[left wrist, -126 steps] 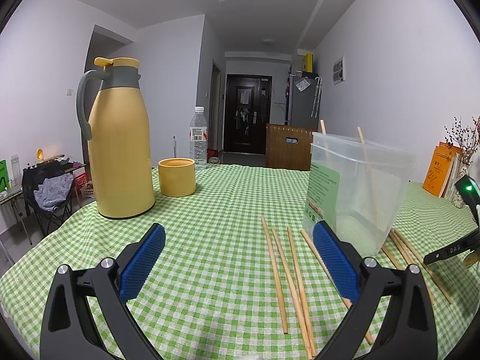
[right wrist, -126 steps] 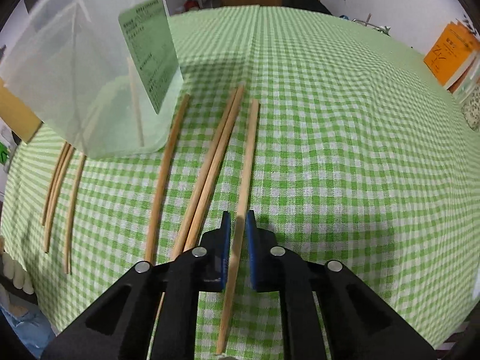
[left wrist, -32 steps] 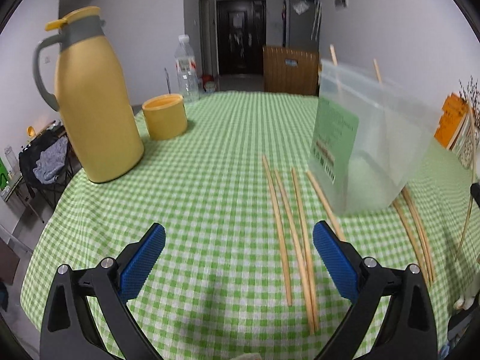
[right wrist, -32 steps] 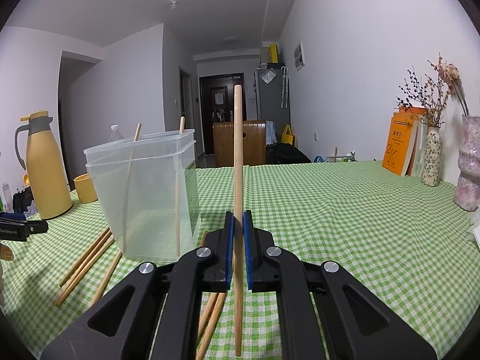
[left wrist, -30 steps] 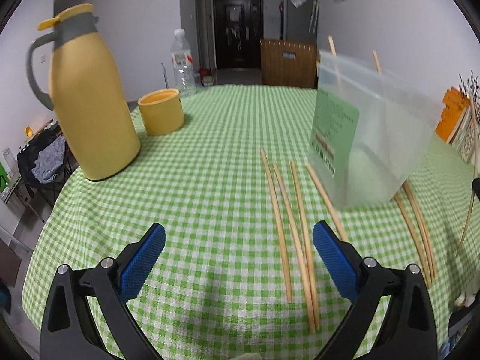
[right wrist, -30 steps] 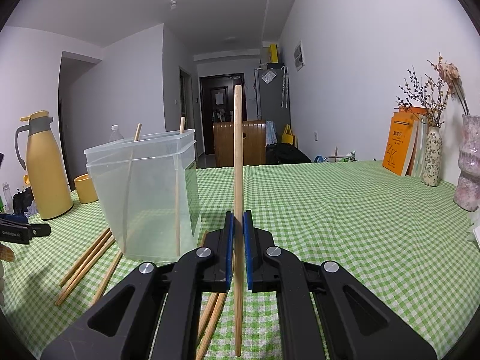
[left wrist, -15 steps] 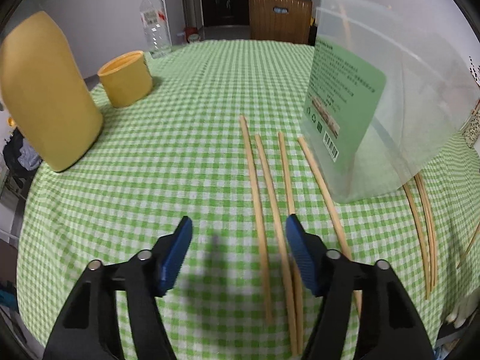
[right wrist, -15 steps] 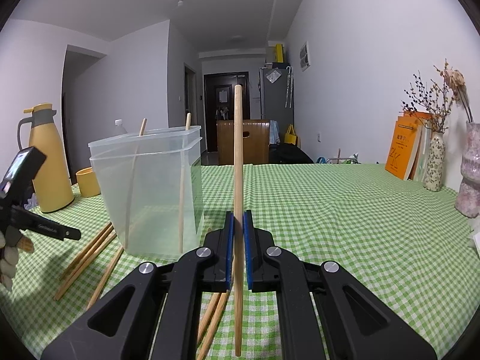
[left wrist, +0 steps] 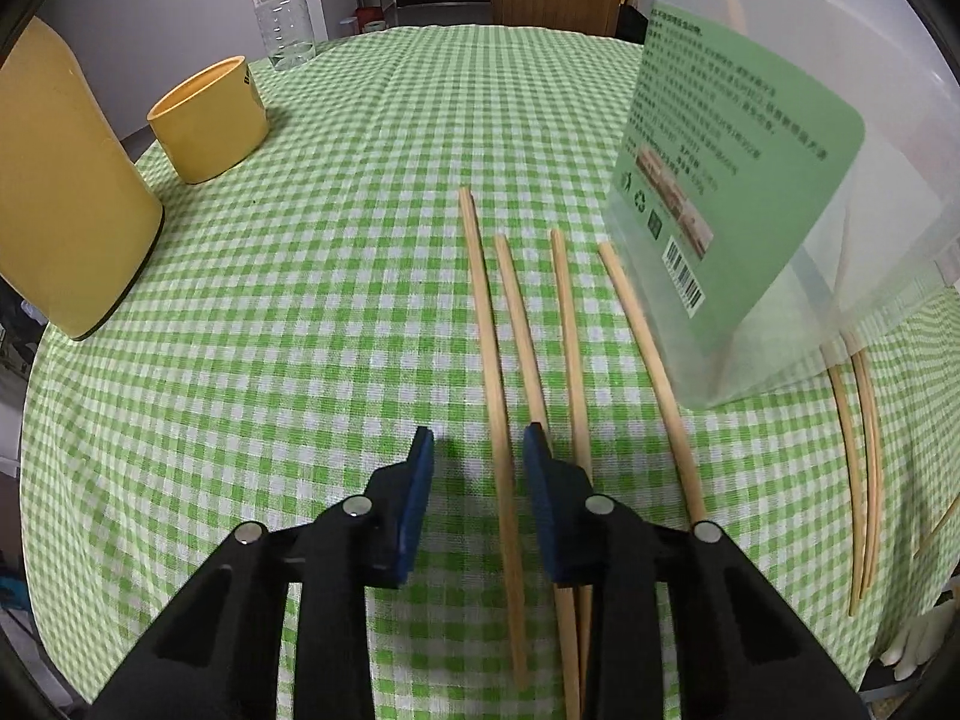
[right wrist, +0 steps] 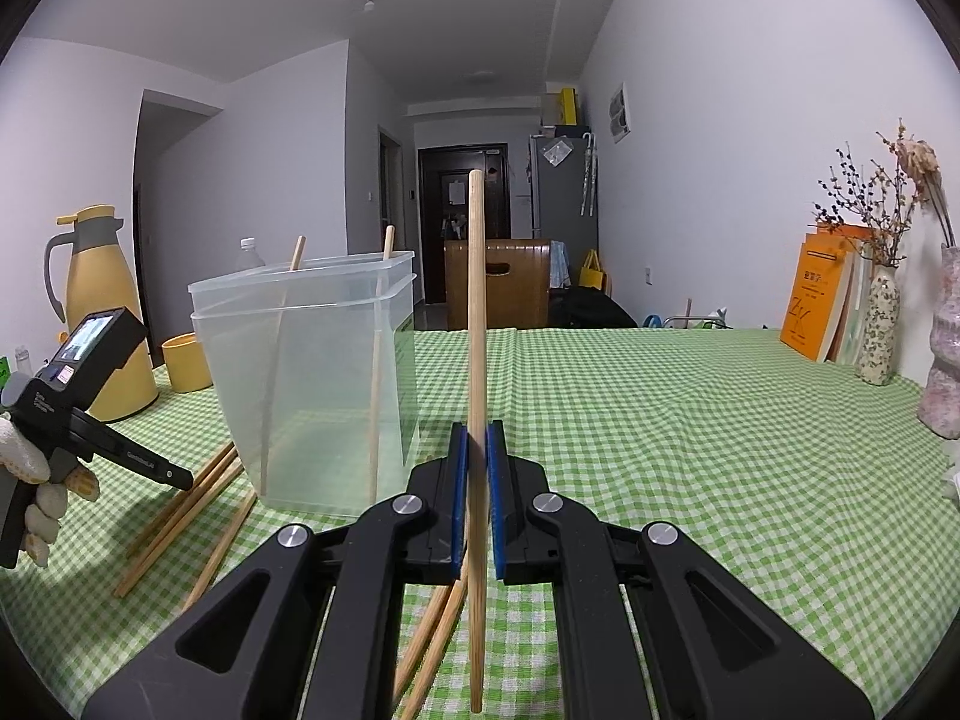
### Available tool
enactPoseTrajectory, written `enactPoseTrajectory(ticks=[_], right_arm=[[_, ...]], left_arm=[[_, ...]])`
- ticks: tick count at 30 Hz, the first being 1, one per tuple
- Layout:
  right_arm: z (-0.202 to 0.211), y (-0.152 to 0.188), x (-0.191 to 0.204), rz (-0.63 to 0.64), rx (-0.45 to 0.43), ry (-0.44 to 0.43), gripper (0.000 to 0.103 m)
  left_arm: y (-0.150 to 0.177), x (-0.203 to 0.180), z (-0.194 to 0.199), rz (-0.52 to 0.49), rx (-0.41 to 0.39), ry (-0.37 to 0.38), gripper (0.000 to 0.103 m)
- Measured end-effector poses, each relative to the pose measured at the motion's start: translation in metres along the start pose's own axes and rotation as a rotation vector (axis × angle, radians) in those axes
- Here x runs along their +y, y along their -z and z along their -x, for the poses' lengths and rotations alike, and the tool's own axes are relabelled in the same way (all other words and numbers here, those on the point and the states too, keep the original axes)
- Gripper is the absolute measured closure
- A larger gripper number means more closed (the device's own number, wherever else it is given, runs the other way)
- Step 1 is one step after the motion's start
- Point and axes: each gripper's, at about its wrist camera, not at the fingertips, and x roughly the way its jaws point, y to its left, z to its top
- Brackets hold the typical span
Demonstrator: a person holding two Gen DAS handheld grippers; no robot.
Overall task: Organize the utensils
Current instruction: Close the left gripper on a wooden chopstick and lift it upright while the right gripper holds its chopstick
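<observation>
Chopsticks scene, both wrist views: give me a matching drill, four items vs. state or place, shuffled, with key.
Items:
1. left tool
2. right tool
3. clear plastic container
4. yellow cup

States:
A. empty, beside the yellow thermos
B. clamped on an upright chopstick
C. closing around a chopstick lying on the cloth
D. two chopsticks standing inside

Pairs: 1-C, 2-B, 3-D, 4-A

black two-finger grippers, one gloved hand

each gripper, left gripper [left wrist: 474,450] and right gripper [right wrist: 474,450], has black plastic arms with triangular cut-outs, round silver screws and blue pads [left wrist: 418,498]. the left hand [right wrist: 33,480] wears a white knitted glove with yellowish fingertips.
</observation>
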Motion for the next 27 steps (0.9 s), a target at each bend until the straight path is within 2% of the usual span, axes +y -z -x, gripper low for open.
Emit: enactPoseTrajectory(ticks=[4, 9, 13, 19, 27], right_arm=[[0.000, 0.000, 0.001, 0.001, 0.000, -0.003, 0.096], [0.000, 0.000, 0.001, 0.000, 0.001, -0.006, 0.096], [0.000, 0.000, 0.001, 0.000, 0.001, -0.010, 0.096], [0.000, 0.000, 0.002, 0.000, 0.002, -0.014, 0.096], [-0.002, -0.001, 0.002, 0.000, 0.003, -0.019, 0.096]], left_arm=[[0.001, 0.002, -0.003, -0.013, 0.014, 0.000, 0.080], [-0.005, 0.002, -0.014, -0.021, 0.038, 0.012, 0.097], [-0.006, 0.004, -0.021, -0.031, 0.060, 0.006, 0.098], [-0.007, 0.000, -0.027, -0.059, 0.074, -0.042, 0.098], [-0.012, 0.001, -0.032, -0.042, 0.072, -0.042, 0.099]])
